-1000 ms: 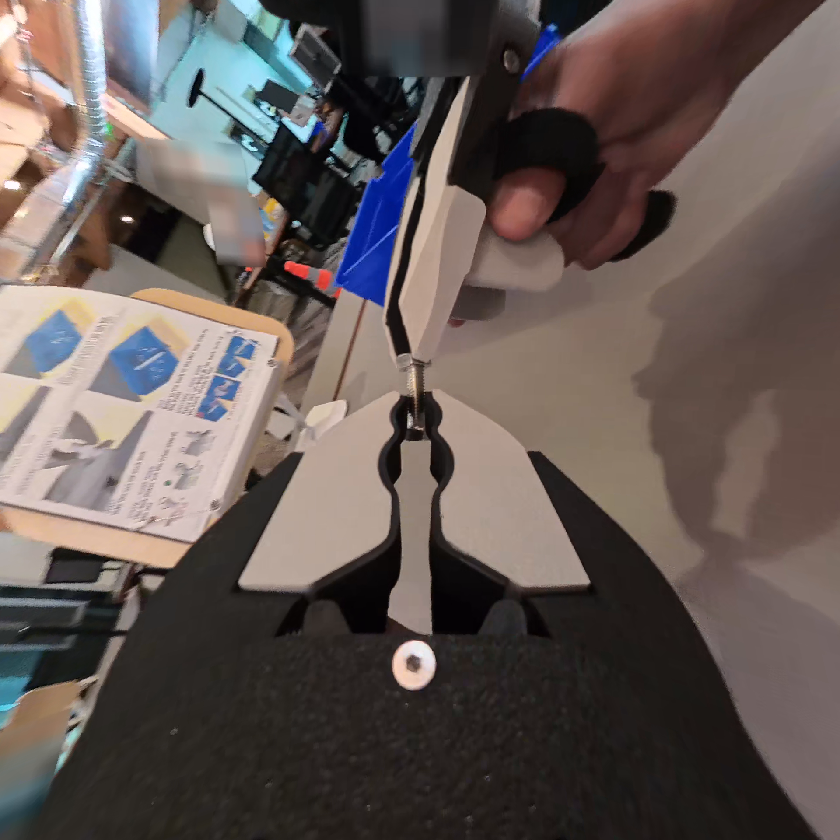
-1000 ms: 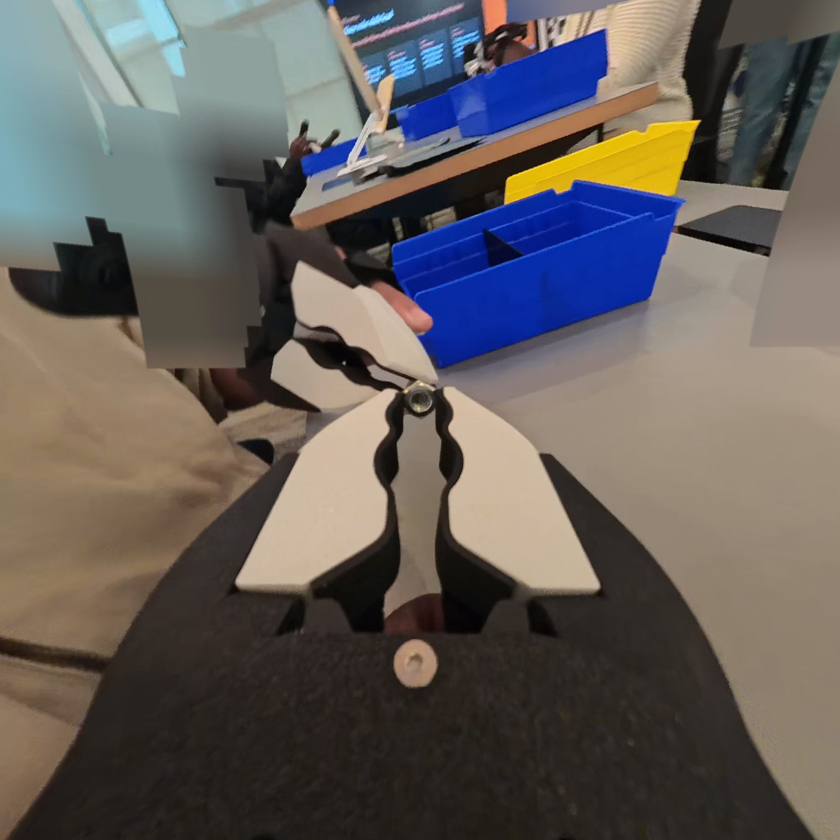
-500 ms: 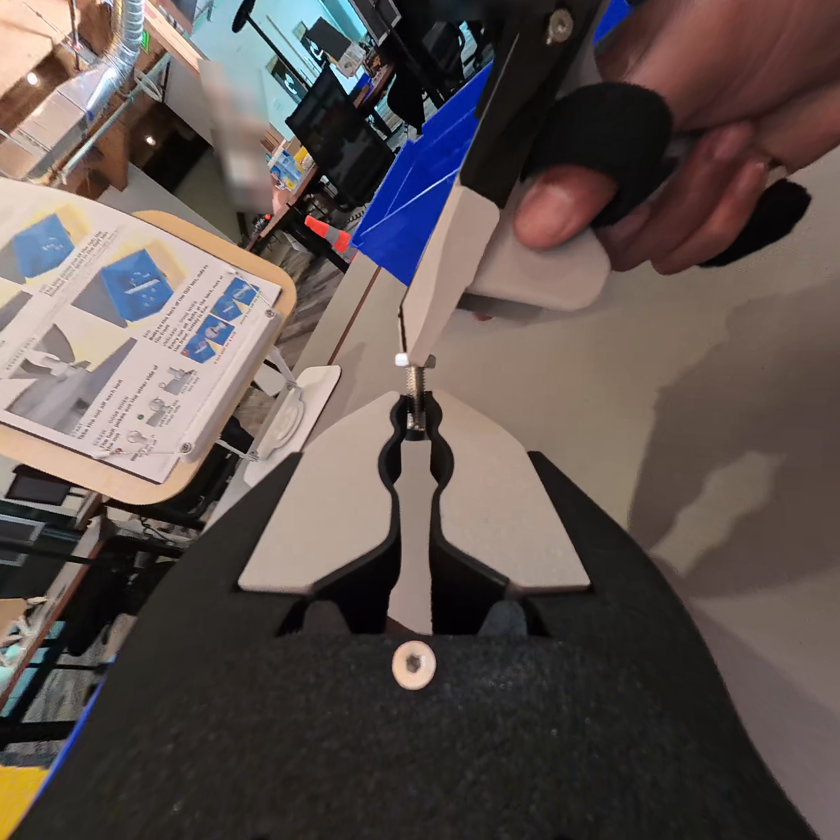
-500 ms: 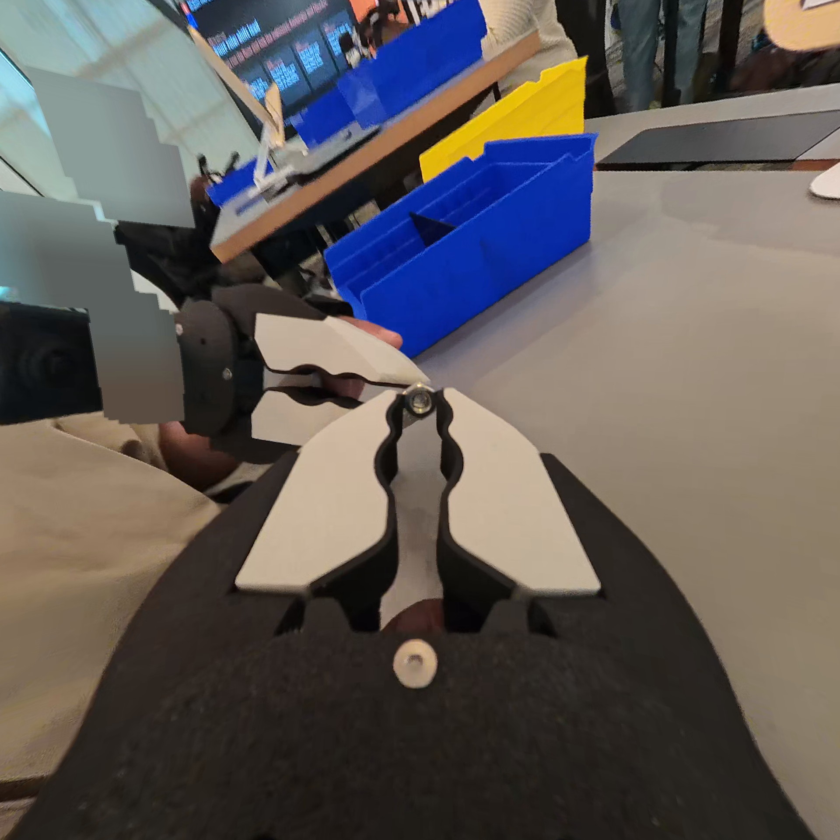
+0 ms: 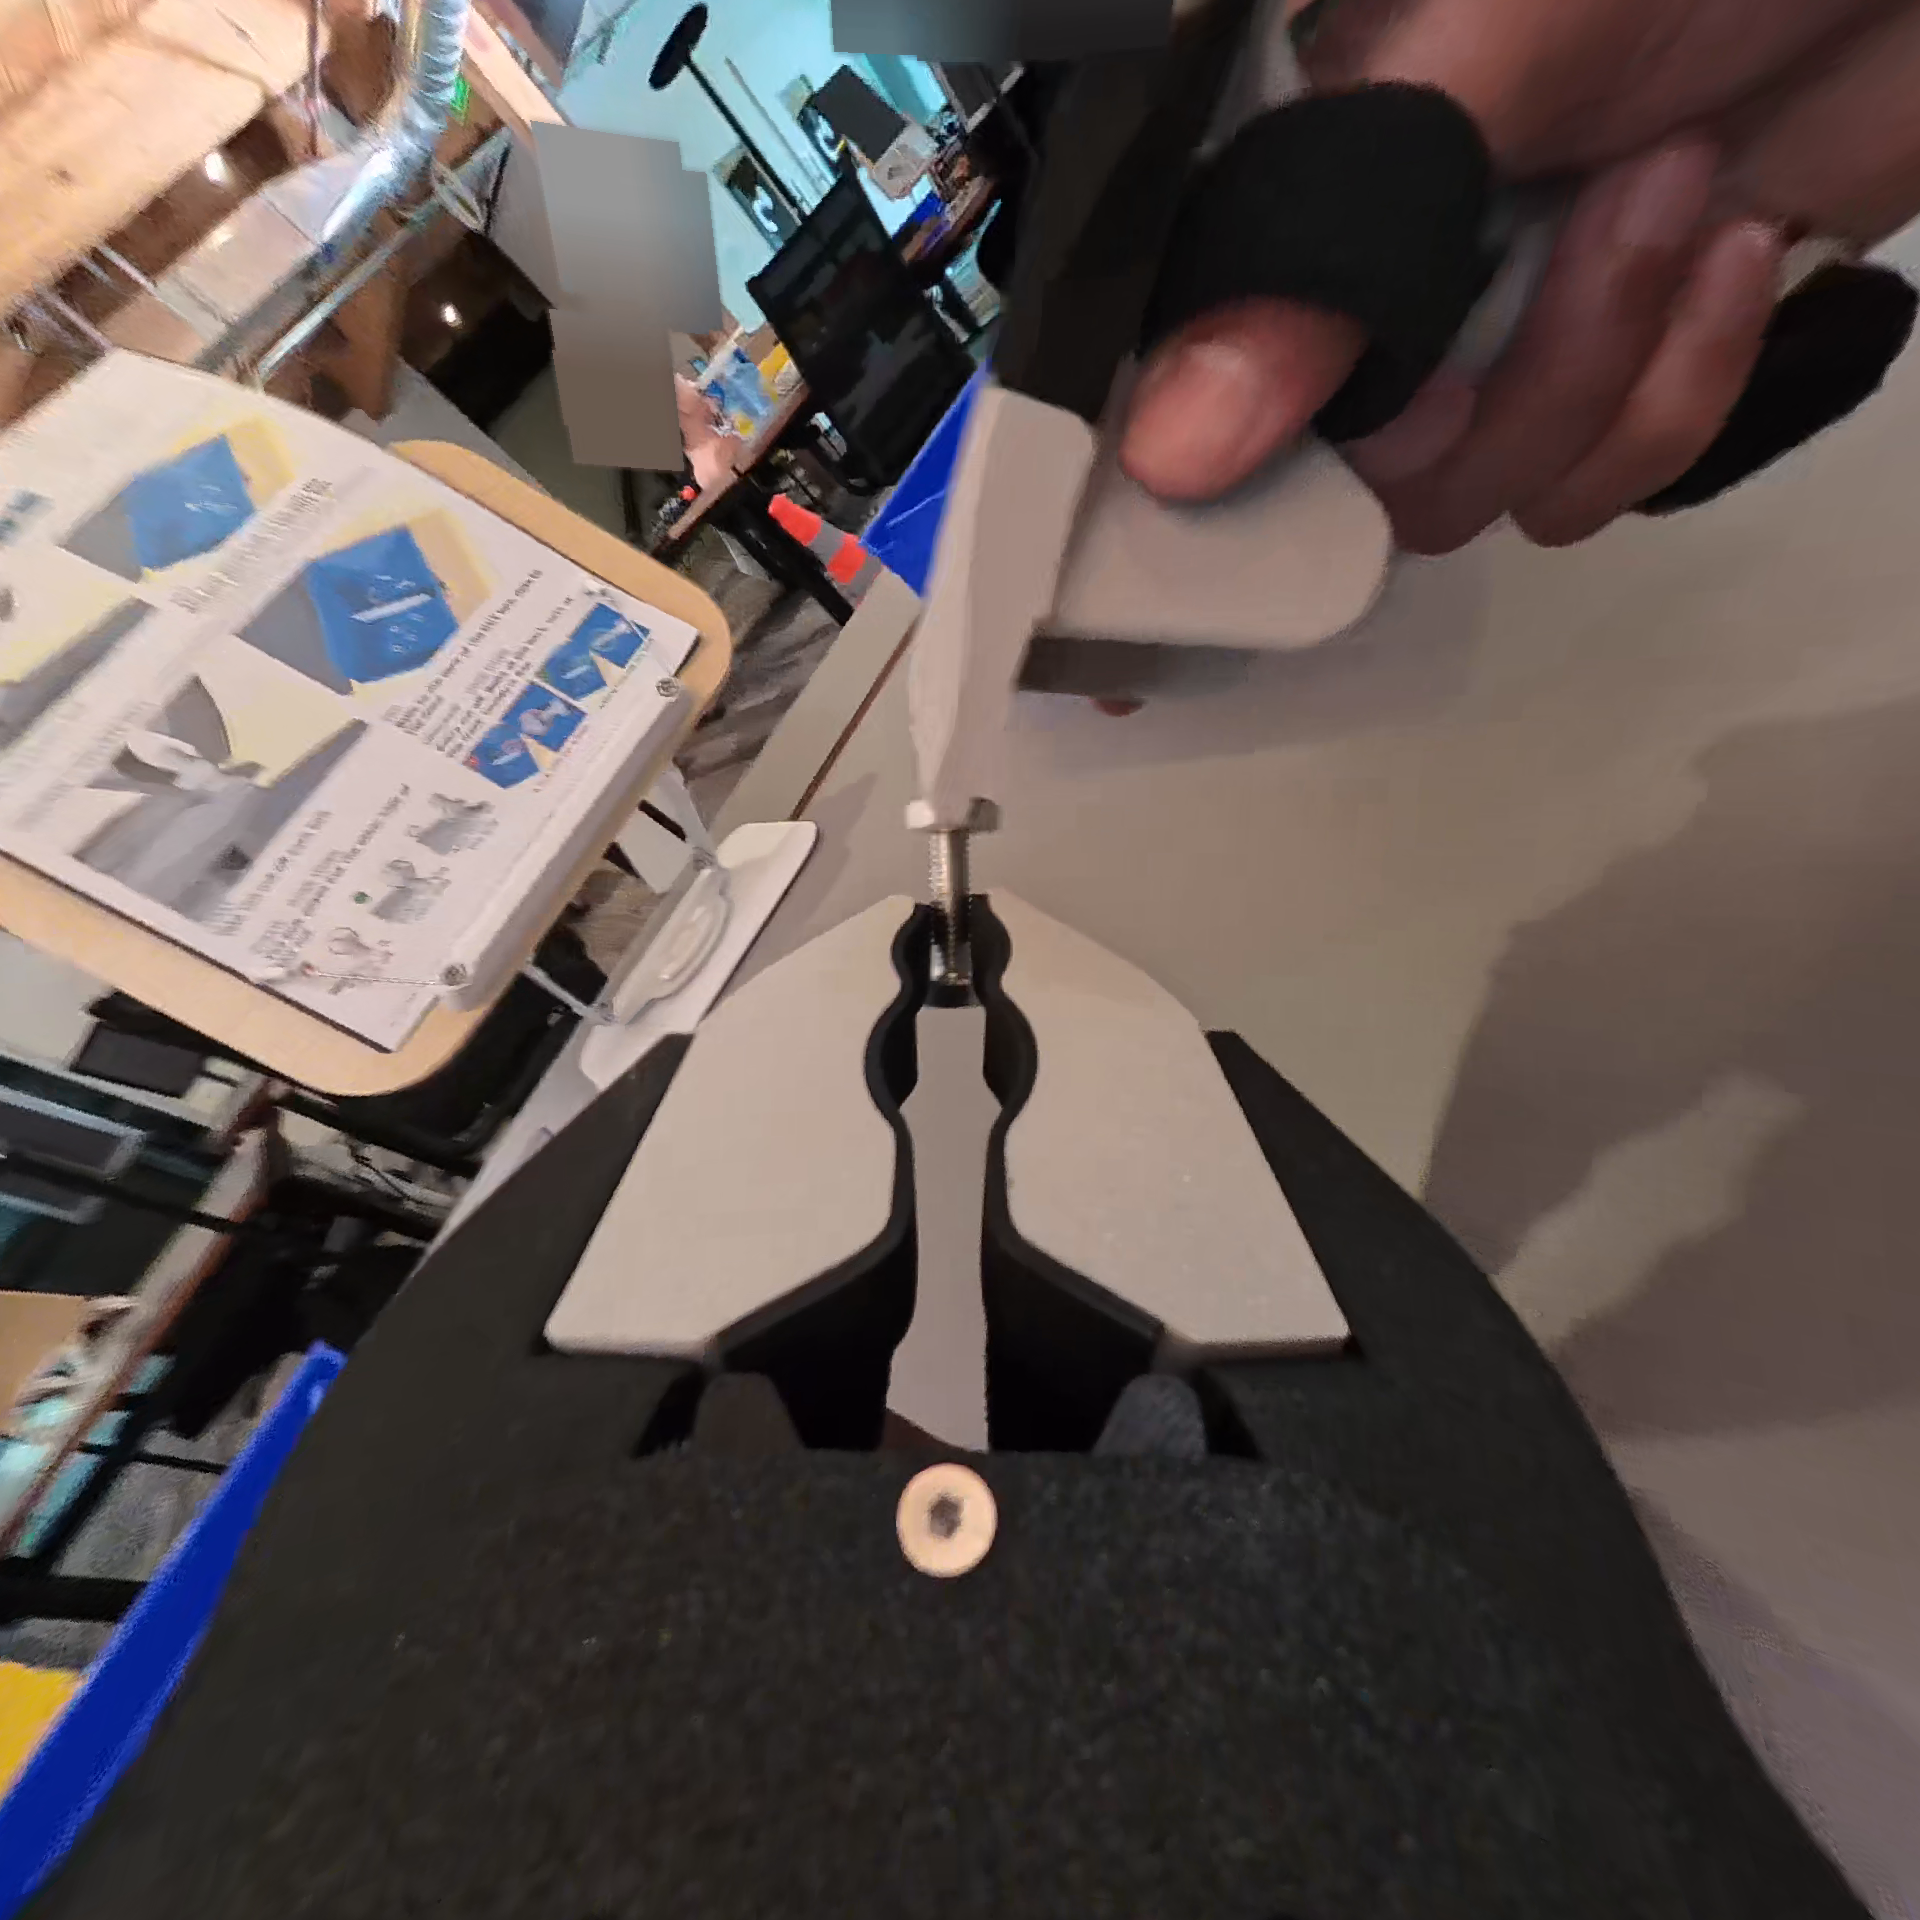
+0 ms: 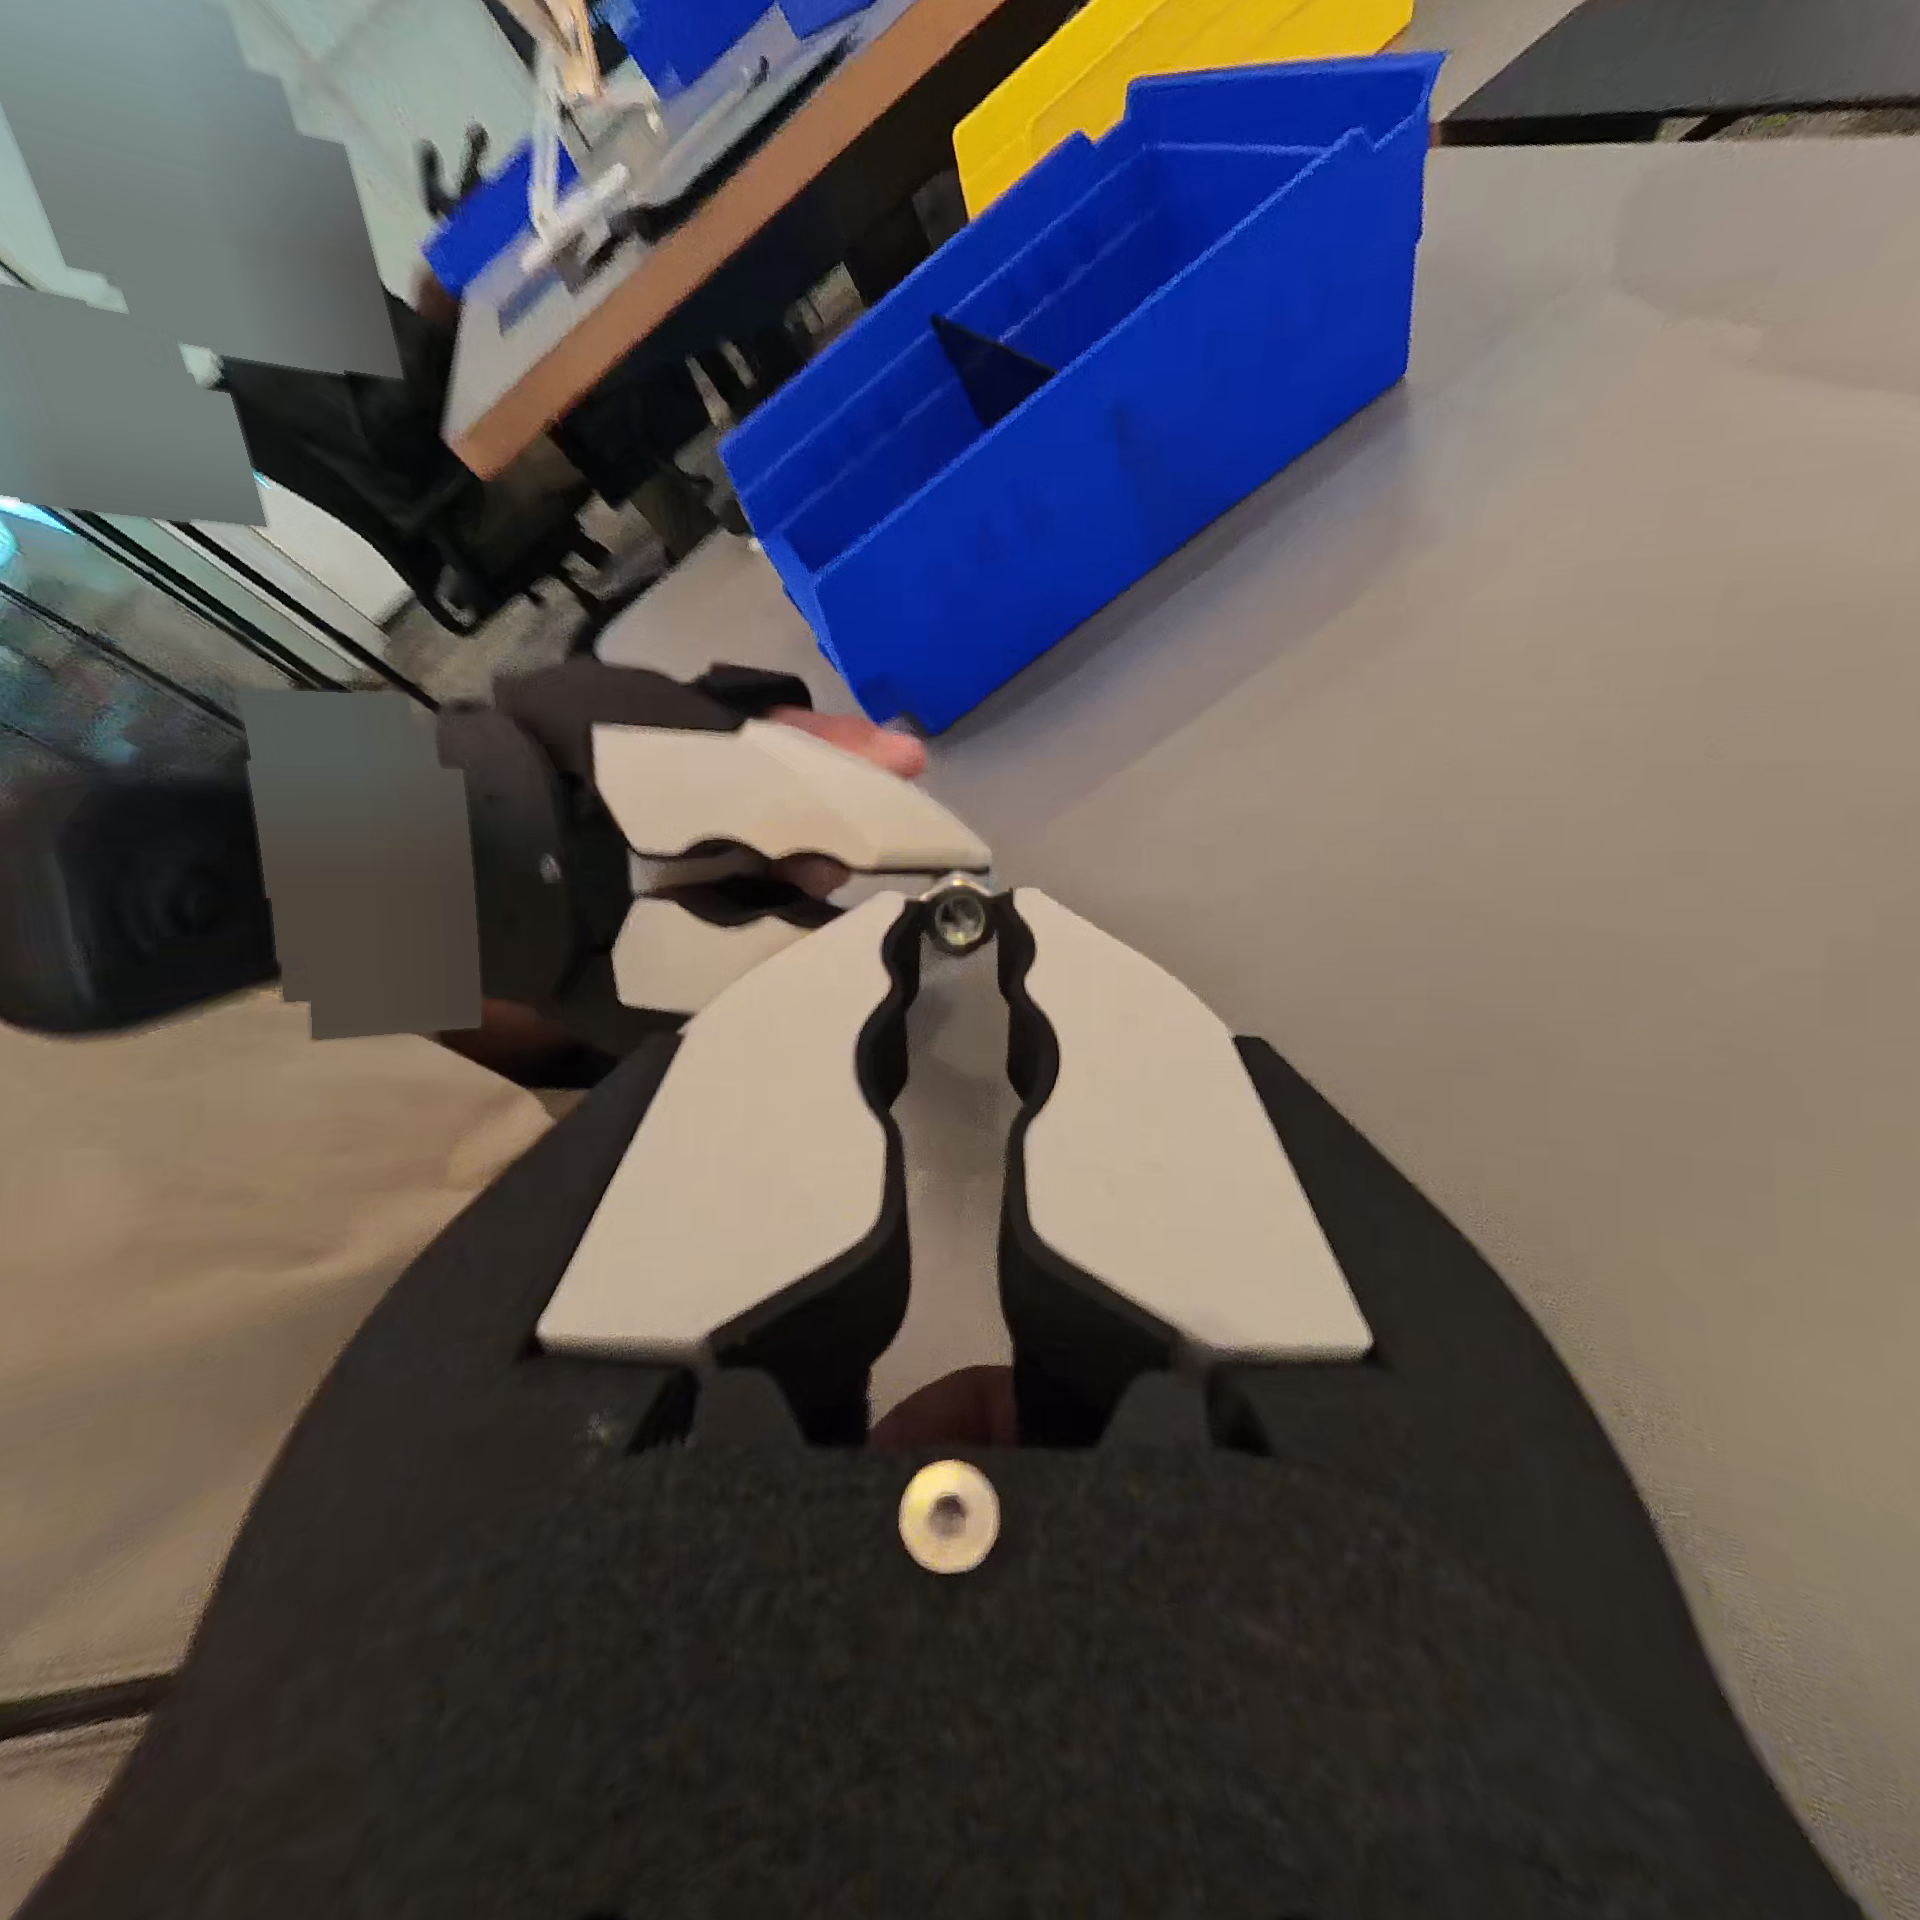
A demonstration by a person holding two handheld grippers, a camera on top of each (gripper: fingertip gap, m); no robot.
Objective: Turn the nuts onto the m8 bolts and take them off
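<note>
In the left wrist view my left gripper (image 5: 951,935) is shut on a silver threaded bolt (image 5: 945,883) that points away from me. A silver nut (image 5: 951,814) sits on the bolt's far end, pinched by the right gripper (image 5: 951,800), which comes down from above, held by a hand. In the right wrist view my right gripper (image 6: 961,914) is shut on the nut (image 6: 958,918), seen end-on. The left gripper (image 6: 966,868) reaches in from the left with its tips at the nut. Both are held above the grey table (image 6: 1455,831).
A blue divided bin (image 6: 1091,416) stands on the table ahead in the right wrist view, with a yellow bin (image 6: 1143,73) behind it. A clipboard with an instruction sheet (image 5: 312,707) stands on a white stand (image 5: 717,914) to the left in the left wrist view. My two grippers' fingertips are within a few centimetres of each other.
The right gripper has rotated around the bolt's axis with the nut in it, so the bin and background have swung in its view. The left gripper keeps its hold on the bolt.
</note>
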